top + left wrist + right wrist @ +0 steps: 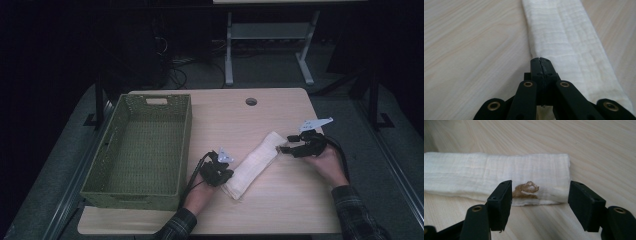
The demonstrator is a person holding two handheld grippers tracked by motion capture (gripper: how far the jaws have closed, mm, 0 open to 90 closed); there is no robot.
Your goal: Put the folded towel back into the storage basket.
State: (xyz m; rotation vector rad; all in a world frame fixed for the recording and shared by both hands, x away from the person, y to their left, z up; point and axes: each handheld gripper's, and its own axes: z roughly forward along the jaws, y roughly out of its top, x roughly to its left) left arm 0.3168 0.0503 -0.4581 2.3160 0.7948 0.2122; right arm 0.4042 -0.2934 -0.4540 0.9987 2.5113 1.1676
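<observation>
On the counter (280, 210) a basket (140, 150) sits at the left; the folded cloth (255, 162) lies right of it, between the left tool (225, 172) and right tool (286, 145).

Green woven basket (137, 145), standing at my left on the pale wooden table (280, 200); round cable hole (251, 101) near its far edge.

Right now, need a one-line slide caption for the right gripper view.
Right gripper with jaws open before the end of a folded cream cloth bearing a brown mark, on the light wooden table.
</observation>
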